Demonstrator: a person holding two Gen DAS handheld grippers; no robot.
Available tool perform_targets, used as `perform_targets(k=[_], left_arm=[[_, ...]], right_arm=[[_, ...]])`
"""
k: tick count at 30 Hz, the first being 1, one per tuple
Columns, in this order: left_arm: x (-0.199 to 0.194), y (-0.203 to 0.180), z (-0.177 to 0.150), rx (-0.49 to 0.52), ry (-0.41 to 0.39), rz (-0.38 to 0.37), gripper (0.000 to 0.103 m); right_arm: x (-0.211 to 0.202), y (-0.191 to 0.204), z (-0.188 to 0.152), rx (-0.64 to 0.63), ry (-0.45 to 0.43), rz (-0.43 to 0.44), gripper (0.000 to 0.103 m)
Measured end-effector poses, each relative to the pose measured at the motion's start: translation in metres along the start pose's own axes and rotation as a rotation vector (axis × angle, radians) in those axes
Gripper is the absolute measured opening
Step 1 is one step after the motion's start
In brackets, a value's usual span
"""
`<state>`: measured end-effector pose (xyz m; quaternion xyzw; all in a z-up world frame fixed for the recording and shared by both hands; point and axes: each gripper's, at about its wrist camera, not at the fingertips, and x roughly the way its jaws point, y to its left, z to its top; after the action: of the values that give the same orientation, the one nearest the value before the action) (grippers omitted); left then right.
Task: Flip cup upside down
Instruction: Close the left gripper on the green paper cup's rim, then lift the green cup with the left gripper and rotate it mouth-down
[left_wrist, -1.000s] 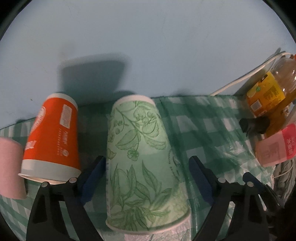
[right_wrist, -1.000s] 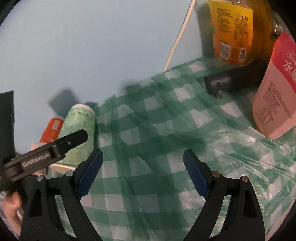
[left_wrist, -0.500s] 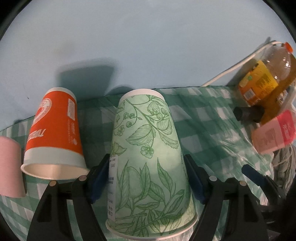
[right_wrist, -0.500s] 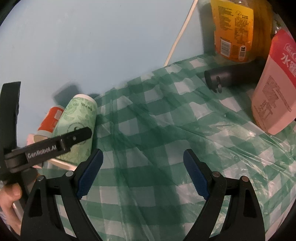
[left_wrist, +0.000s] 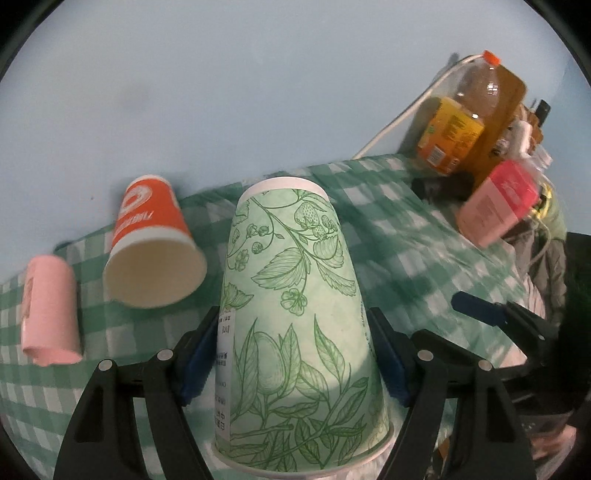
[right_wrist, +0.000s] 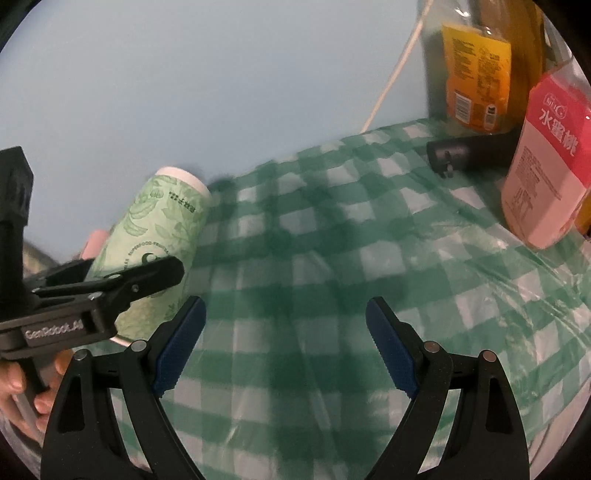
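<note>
Left gripper (left_wrist: 297, 356) clamping green leaf-print cup (left_wrist: 295, 325), closed base pointing far. Right gripper (right_wrist: 284, 347) hovering, jaws apart, above checked tabletop (right_wrist: 332, 258).

A home table against a pale blue wall (left_wrist: 258, 92) — green checked plastic tablecloth (right_wrist: 332, 277), a juice bottle (left_wrist: 465, 114), a pink drink carton (right_wrist: 546, 158), paper cups (left_wrist: 155, 240)
</note>
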<state>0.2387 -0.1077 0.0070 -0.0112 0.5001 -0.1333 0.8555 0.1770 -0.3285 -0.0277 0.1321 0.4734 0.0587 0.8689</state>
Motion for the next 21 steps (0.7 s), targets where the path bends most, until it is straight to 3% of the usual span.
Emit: perform_targets(k=[11,21], left_arm=[[-0.013,0.027,-0.045,-0.009,0.007,-0.055,0.078],[-0.006,0.044,-0.085,-0.036,0.034,-0.054,0.078]], right_arm=[[0.003,0.040,-0.040,-0.138,0.040,0.032,0.088],[0.026,0.038,-0.052,-0.146,0.101,0.031,0.088]])
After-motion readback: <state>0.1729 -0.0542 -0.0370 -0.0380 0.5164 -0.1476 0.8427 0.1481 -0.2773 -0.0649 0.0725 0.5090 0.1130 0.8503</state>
